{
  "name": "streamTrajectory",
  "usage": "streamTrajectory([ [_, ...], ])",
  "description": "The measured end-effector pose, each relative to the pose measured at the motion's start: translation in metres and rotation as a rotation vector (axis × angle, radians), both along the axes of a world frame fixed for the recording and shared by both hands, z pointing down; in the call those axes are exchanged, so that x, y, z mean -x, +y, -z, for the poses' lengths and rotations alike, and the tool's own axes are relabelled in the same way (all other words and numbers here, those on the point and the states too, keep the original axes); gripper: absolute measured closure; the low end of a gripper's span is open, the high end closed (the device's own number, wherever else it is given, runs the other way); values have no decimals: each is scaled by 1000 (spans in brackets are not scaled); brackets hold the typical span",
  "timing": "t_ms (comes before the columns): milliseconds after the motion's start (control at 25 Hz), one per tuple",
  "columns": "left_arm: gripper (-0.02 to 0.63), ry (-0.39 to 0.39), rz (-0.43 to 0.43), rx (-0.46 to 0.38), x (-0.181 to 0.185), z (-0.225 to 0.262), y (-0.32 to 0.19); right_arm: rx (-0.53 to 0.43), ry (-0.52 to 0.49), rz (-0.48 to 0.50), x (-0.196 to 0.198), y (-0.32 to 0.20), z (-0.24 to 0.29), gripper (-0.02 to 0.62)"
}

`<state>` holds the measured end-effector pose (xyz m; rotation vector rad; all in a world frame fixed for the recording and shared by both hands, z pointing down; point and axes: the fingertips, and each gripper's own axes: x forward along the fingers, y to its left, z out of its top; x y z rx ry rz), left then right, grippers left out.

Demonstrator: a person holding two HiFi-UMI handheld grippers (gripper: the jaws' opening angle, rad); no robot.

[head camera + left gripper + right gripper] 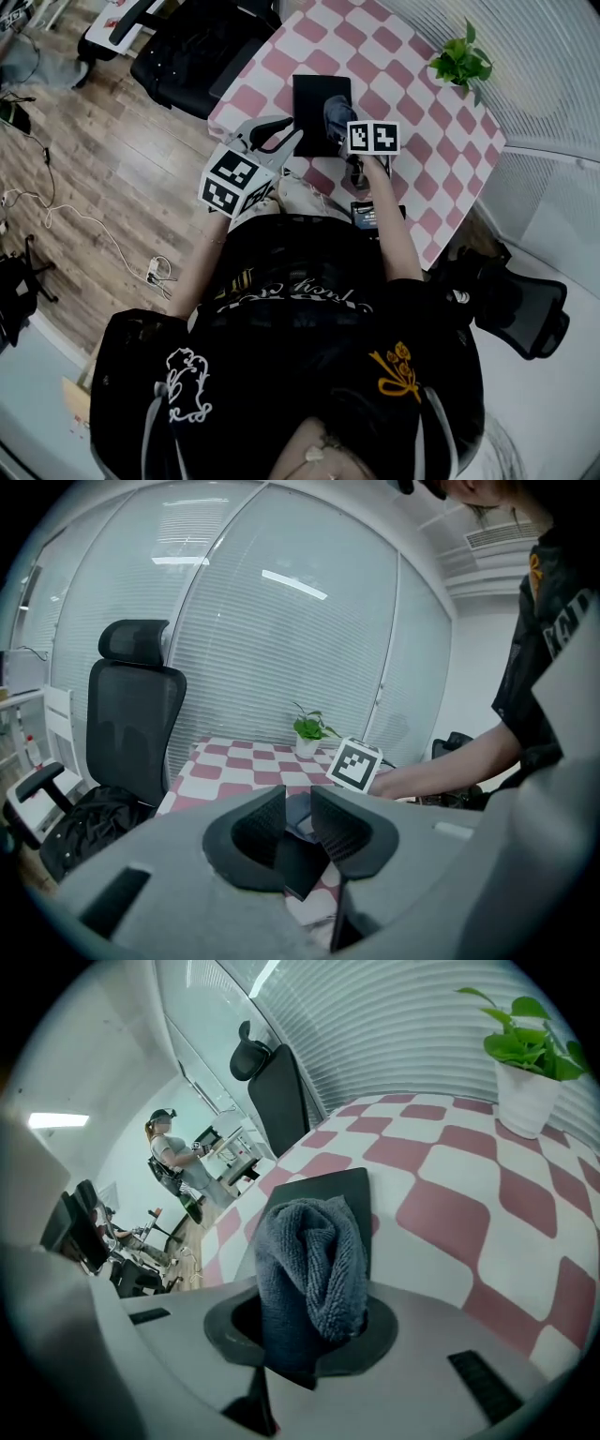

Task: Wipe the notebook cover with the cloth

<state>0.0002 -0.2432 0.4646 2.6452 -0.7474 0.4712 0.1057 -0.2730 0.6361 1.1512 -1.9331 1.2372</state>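
Your right gripper (309,1321) has its jaws clamped on a bunched grey-blue terry cloth (314,1265), which fills the whole gap between them and bulges out past the tips as a folded wad. In the head view that cloth (336,114) sits over the near right part of the black notebook (319,108); whether it presses on the cover or hangs just above it cannot be told. The notebook lies closed and flat on the pink-and-white checked table (417,80), and in your right gripper view its dark cover (323,1190) shows directly behind the cloth. Your left gripper (298,819) has its ribbed jaws only a narrow slit apart with nothing gripped between them; through that slit you see the notebook's near corner (302,860) below and a bit of the cloth beyond it. From the head view, this left gripper (281,139) reaches the near left edge of the notebook, just beside it. A small potted plant (461,64) stands well beyond the notebook, towards the table's far right corner, and a black office chair (131,710) stands off the table on the notebook's left side.
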Motion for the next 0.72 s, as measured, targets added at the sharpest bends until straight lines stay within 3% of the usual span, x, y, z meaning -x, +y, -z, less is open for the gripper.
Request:
streamTrajectory([
  [480,531,18,4,11,-8,-3,6,-12,75,-62,-51,3,4,523],
  [600,531,15,34,20,1,-7,8,-56,86,-29,-44,5,18,523],
  [720,531,9,71,36,13,-13,9,-94,48,39,-13,14,32,523],
])
